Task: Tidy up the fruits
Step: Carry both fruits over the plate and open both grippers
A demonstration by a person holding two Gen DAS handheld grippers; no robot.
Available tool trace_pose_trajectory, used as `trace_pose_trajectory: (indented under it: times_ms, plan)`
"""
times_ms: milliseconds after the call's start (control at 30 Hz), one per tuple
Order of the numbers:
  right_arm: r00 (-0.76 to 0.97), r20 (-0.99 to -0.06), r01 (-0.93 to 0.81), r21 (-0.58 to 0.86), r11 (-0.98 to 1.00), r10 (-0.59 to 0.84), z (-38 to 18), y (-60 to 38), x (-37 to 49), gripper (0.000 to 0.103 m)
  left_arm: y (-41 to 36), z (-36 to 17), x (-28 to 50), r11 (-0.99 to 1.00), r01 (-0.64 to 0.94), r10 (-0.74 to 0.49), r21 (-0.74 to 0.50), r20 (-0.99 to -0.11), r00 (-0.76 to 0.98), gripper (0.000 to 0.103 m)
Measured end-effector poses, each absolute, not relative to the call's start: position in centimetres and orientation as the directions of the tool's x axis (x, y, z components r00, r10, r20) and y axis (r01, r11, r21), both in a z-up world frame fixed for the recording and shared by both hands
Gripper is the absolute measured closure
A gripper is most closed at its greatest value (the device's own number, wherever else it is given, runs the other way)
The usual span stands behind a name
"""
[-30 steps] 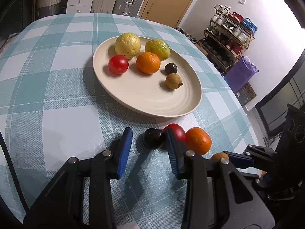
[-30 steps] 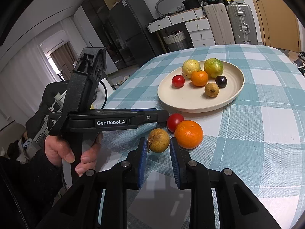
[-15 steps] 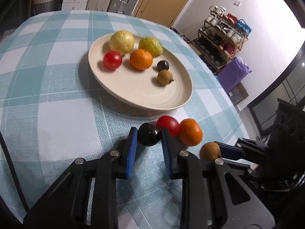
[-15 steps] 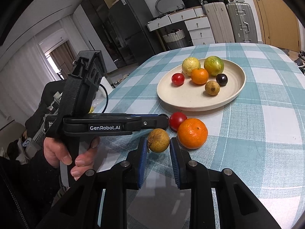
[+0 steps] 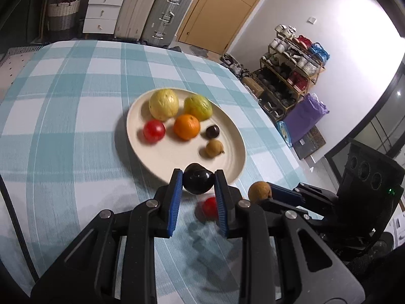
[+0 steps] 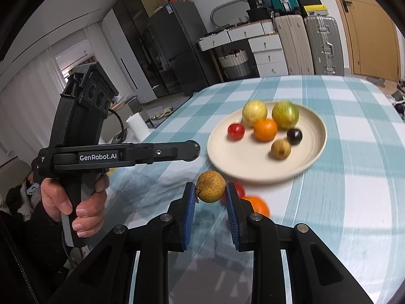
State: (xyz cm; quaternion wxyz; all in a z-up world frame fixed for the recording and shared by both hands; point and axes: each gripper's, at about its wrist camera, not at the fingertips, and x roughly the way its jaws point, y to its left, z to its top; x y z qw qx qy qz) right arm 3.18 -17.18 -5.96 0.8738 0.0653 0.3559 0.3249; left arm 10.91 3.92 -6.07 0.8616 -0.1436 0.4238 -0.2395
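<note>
My left gripper [image 5: 198,180] is shut on a dark purple plum [image 5: 197,182], held in the air just before the near rim of the cream plate [image 5: 157,160]. My right gripper [image 6: 210,187] is shut on a small brown fruit [image 6: 210,186], lifted above the checked cloth; the same brown fruit [image 5: 259,190] shows at the right of the left wrist view. On the plate lie a yellow fruit [image 5: 163,104], a green one [image 5: 198,107], an orange [image 5: 186,126], a tomato [image 5: 154,131], a plum and a brown fruit. A red tomato [image 5: 210,206] and an orange [image 6: 257,206] stay on the cloth below the grippers.
The round table wears a teal and white checked cloth [image 5: 63,116]. A person's hand [image 6: 73,197] grips the left tool's handle at the table's left edge. Suitcases, drawers and a shoe rack [image 5: 291,76] stand beyond the table.
My left gripper shut on the dark plum and lifted it off the cloth toward the plate. My right gripper rose a little with the brown fruit.
</note>
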Motion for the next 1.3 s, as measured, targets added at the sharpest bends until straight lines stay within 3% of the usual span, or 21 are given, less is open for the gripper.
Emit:
trace_pose_trajectory:
  times_ms: [900, 933, 1000, 1067, 1267, 1300]
  plan:
    - [0.524, -0.68, -0.45, 0.29, 0.844, 0.513, -7.3, -15.2, 13.7, 0.078, 2.0, -9.2, 21.3, 0.833, 0.219, -0.548, -0.508, -0.707, 0.447, 0.08]
    - [0.524, -0.679, -0.449, 0.293, 0.844, 0.514, -7.4, -15.2, 13.8, 0.078, 2.0, -9.2, 21.4, 0.836, 0.216, -0.543, -0.504, -0.712, 0.445, 0.078]
    - [0.53, -0.675, -0.442, 0.298, 0.846, 0.514, -7.4, -15.5, 13.8, 0.078, 2.0, -9.0, 21.4, 0.84, 0.211, -0.538, -0.501, -0.713, 0.449, 0.059]
    - [0.539, -0.674, -0.429, 0.297, 0.853, 0.506, -7.3, -15.9, 13.7, 0.078, 2.3, -8.6, 21.0, 0.832, 0.21, -0.547, -0.513, -0.698, 0.463, 0.049]
    - [0.57, -0.656, -0.395, 0.31, 0.865, 0.495, -6.8, -17.5, 12.5, 0.073, 3.2, -7.6, 19.6, 0.839, 0.197, -0.532, -0.508, -0.688, 0.493, 0.047]
    - [0.576, -0.652, -0.39, 0.311, 0.867, 0.493, -6.7, -17.8, 12.2, 0.065, 3.3, -7.4, 19.2, 0.842, 0.196, -0.527, -0.502, -0.69, 0.497, 0.045]
